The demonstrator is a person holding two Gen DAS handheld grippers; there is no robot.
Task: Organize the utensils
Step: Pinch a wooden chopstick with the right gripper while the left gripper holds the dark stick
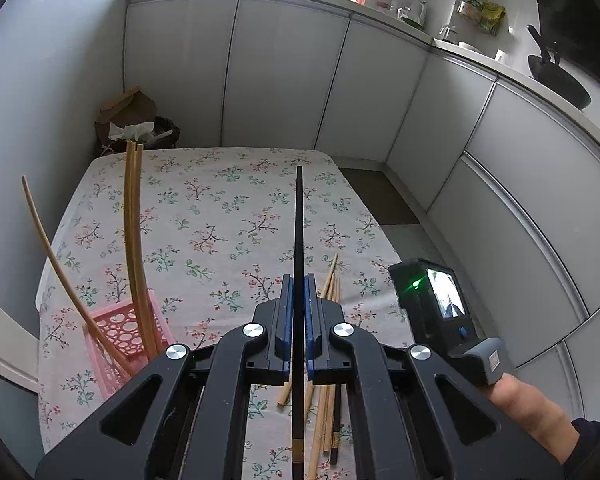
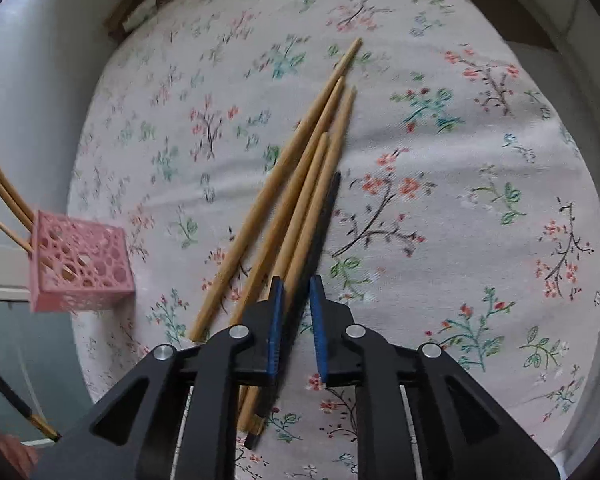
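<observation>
My left gripper is shut on a black chopstick and holds it above the table, pointing forward. A pink perforated holder at the left holds three wooden chopsticks standing up; it also shows in the right wrist view. Several wooden chopsticks and one black chopstick lie in a loose pile on the floral tablecloth. My right gripper hovers just above the near end of this pile, jaws slightly apart and holding nothing.
The table stands in a kitchen corner, with white cabinets behind and to the right. A brown paper bag and bin sit on the floor past the far left corner. A white chair back is at the left edge.
</observation>
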